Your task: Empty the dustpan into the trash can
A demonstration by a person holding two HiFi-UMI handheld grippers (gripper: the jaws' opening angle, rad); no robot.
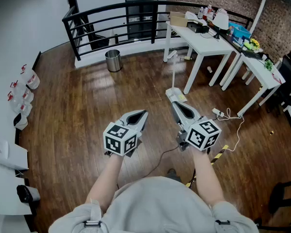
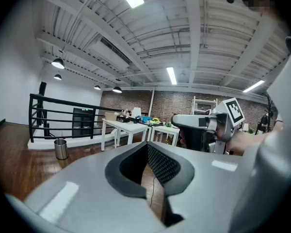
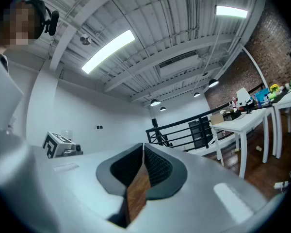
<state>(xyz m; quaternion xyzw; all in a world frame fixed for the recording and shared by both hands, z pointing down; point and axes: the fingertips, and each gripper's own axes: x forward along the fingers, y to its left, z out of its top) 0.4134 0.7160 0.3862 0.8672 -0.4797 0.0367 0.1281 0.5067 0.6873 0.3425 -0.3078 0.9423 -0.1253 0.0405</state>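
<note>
- Your left gripper (image 1: 142, 113) has its claw pressed together – in the left gripper view (image 2: 146, 143) the two tips meet and nothing is between them; only the wooden floor (image 1: 87, 110) shows through the gap behind the tips.
- Your right gripper (image 1: 174, 103) is also closed tight, with the tips touching in the right gripper view (image 3: 143, 145) and no thing pinched.
- You hold both grippers in front of your body, side by side and apart from each other, and both point away from you.
- The dustpan (image 1: 174, 94) is white with a long upright handle. It stands on the floor beside the near leg of the white table (image 1: 203, 41), and neither gripper holds it. In the head view the tip of your right gripper lies just under it in the picture; I cannot tell if they touch.
- The trash can (image 1: 113, 60) is a small metal bin. It stands on the floor at the foot of the black railing (image 1: 111, 13), well apart from the dustpan and from both grippers. It shows also in the left gripper view (image 2: 61, 148), far ahead on the left.
- A white cable (image 1: 235, 130) lies on the floor to the right of your right gripper.
</note>
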